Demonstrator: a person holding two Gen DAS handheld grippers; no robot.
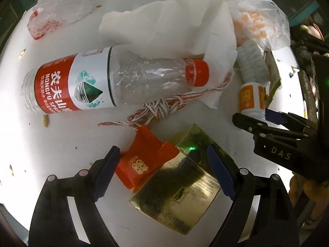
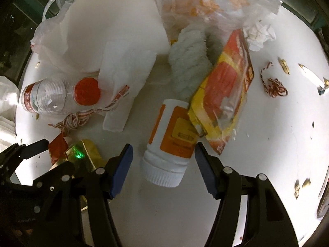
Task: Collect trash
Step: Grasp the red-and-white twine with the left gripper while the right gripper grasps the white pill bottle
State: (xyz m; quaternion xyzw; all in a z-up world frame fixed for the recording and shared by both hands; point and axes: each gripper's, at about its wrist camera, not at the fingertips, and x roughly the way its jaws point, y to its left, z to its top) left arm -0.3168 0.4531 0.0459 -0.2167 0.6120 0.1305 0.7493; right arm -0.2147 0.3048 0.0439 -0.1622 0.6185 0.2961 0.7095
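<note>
My left gripper is open, its fingers on either side of a gold box and a red wrapper on the white table. My right gripper is open around the capped end of a white and orange bottle; I cannot tell whether the fingers touch it. The right gripper also shows at the right of the left wrist view, by that bottle. An empty water bottle with a red cap lies on its side beyond a red and white string.
White tissue, a clear plastic bag with orange print and a grey cloth roll lie behind. A yellow and red packet, crumpled paper, another string and crumbs lie at the right.
</note>
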